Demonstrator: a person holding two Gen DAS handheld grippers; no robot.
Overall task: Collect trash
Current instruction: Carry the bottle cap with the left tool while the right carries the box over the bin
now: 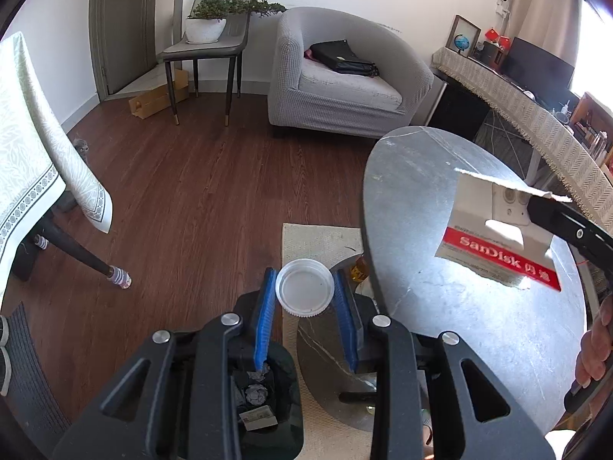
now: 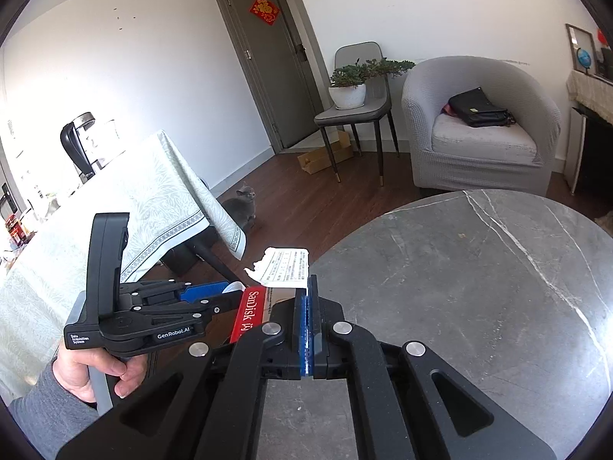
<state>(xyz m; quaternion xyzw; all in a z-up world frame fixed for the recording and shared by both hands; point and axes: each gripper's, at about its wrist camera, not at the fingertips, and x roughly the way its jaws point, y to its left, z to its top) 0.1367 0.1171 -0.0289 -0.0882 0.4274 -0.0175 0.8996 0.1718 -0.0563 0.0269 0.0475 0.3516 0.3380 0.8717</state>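
A round grey marble table [image 2: 479, 268] stood bare at four o'clock. Below it, the wood floor [image 1: 199, 199] carried a beige rug [image 1: 318, 237] at six o'clock.

Bin [image 1: 268, 402] mostly hidden behind left tongs [image 1: 304, 287]; contents unclear.

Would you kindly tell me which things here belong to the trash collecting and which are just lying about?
Part of the job:
- white lid, held in the left tongs
- torn SanDisk packaging, pinched in the right tongs
- black bin holding crumpled paper

Just lying about:
- black bag on the grey armchair
- potted plant
- grey cat
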